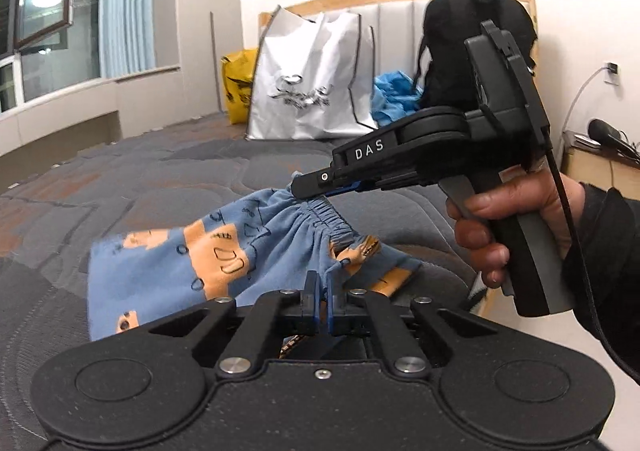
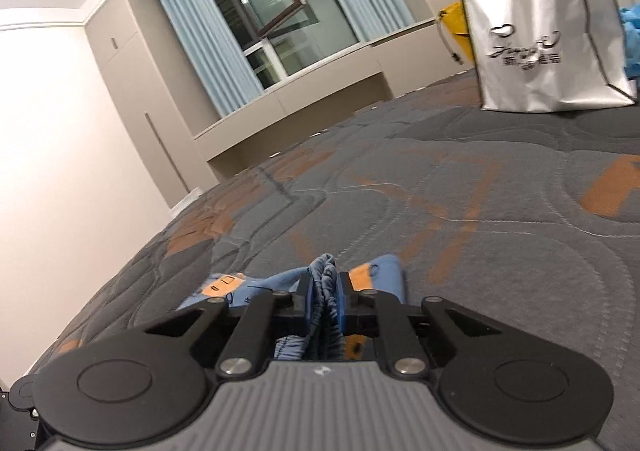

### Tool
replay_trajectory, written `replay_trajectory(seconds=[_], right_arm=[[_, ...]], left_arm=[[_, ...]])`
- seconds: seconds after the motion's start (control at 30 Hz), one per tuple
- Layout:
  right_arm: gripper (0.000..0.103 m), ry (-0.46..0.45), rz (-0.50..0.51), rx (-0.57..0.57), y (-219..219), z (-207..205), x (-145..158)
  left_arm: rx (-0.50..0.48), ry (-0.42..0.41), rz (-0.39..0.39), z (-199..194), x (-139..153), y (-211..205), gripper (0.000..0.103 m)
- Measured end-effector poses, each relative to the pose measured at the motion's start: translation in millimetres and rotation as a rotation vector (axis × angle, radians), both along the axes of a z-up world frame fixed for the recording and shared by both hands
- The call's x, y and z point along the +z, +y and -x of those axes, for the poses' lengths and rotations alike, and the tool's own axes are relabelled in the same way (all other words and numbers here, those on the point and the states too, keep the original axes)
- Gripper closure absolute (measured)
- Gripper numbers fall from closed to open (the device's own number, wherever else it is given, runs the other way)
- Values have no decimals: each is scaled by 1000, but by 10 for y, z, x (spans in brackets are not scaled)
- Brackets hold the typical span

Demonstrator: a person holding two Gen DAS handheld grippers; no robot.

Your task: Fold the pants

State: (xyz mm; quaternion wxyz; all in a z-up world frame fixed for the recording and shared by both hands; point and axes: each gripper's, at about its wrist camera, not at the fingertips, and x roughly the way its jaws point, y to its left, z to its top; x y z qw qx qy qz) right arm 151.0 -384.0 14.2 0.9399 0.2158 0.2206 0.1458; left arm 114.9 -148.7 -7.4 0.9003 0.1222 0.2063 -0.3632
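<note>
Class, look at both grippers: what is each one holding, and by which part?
Both hold the blue pants. The right gripper clamps the bunched elastic waistband; the left gripper pinches fabric just below the waistband.

"DAS" in white on the right gripper arm.

left gripper: black body showing two round discs, silver screws, and blue pads lining its jaws
right gripper: black linkage bearing white letters "DAS", grey-and-black handle, black cable trailing beside that handle
right gripper, own view: ribbed grey top plate sitting behind the linkage
hand: wearing a black sleeve
</note>
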Motion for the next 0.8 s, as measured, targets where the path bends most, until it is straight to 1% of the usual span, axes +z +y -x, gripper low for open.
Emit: replay_trajectory(seconds=[0.1,0.17,0.2,0.23,0.27,0.3,0.33,0.37,0.43,0.47,0.5,0.53,0.57,0.6,0.63,0.67,0.7,0.73,0.8], right_arm=[[90,48,20,-26,-16,-5,-87],[90,75,42,-40,0,-21,-161],[90,77,47,-43,10,-19,-181],[90,71,47,-46,21,-7,-185],[89,66,54,-50,33,3,-179],[86,62,67,-58,49,11,-166],[82,57,78,-65,66,31,-157],[79,53,94,-73,91,48,-142],[70,38,134,-91,140,114,-104],[65,27,157,-101,173,148,-84],[54,18,172,-109,200,183,-64],[45,10,184,-116,213,217,-44],[43,1,195,-122,235,246,-29],[37,-7,206,-127,258,273,-12],[25,-15,220,-134,293,298,3],[19,-20,235,-143,327,319,19],[8,-25,254,-153,380,344,31],[3,-29,271,-154,413,358,44],[0,-32,301,-144,512,388,51]], left_arm=[[-14,44,-7,-65,-99,-38,100],[-11,59,5,-110,-128,-27,99],[-10,62,19,-111,-120,-4,95],[-8,59,34,-103,-99,33,88],[2,51,44,-93,-72,60,84],[19,42,54,-82,-31,91,76],[38,33,68,-70,12,134,65],[61,27,86,-61,63,183,59],[120,21,129,-75,157,304,39],[157,16,150,-93,198,374,34],[200,10,166,-116,230,443,27],[236,5,173,-132,249,492,19],[277,3,175,-171,258,544,16],[321,4,172,-214,252,589,8],[362,9,168,-263,249,624,2],[400,15,163,-305,234,658,1],[435,20,162,-350,215,690,1],[476,28,162,-387,191,730,1],[535,45,165,-436,133,801,1]])
